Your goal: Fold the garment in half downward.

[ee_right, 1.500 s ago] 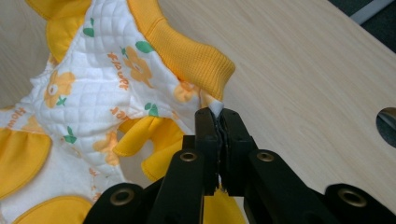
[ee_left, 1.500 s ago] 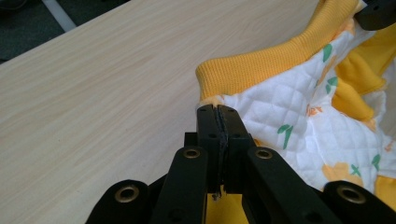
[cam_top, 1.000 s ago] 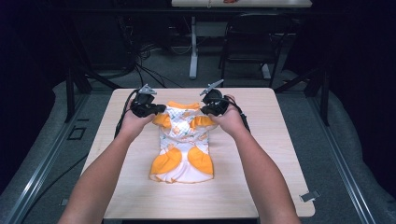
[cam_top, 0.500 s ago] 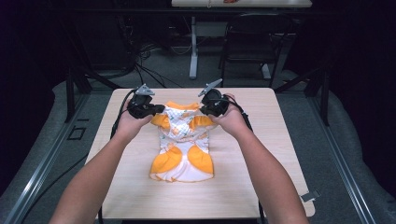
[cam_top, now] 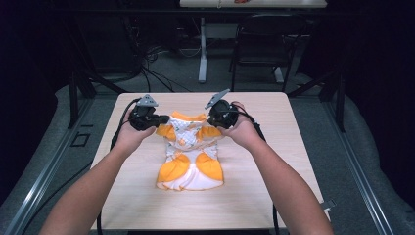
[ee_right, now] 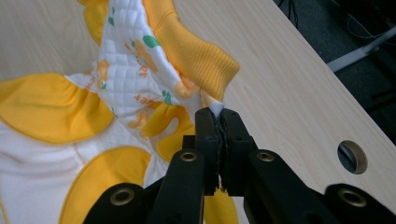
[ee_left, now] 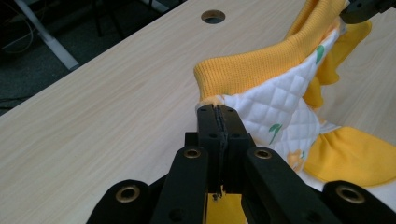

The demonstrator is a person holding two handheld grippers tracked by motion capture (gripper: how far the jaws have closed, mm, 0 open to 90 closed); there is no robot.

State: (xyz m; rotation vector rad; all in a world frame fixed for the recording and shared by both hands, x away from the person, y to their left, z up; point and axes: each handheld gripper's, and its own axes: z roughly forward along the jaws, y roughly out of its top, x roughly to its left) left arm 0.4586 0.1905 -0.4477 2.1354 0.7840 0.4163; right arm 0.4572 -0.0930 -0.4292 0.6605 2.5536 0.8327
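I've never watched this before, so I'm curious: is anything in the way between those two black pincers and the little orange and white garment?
Nothing visible. The left gripper and the right gripper are both already shut on the garment near its orange collar, one at each shoulder, with only bare table around it.

You work in a lab-like recording room: a bare wooden table (cam_top: 274,196), floor rails (cam_top: 44,181), loose cables (cam_top: 161,78), a black chair (cam_top: 266,46) beyond your claws.

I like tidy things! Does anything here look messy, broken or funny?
Nothing looks broken or spilled. The little top isn't lying flat: the left gripper and right gripper pinch its shoulders and lift its orange collar off the table, so it bunches up.
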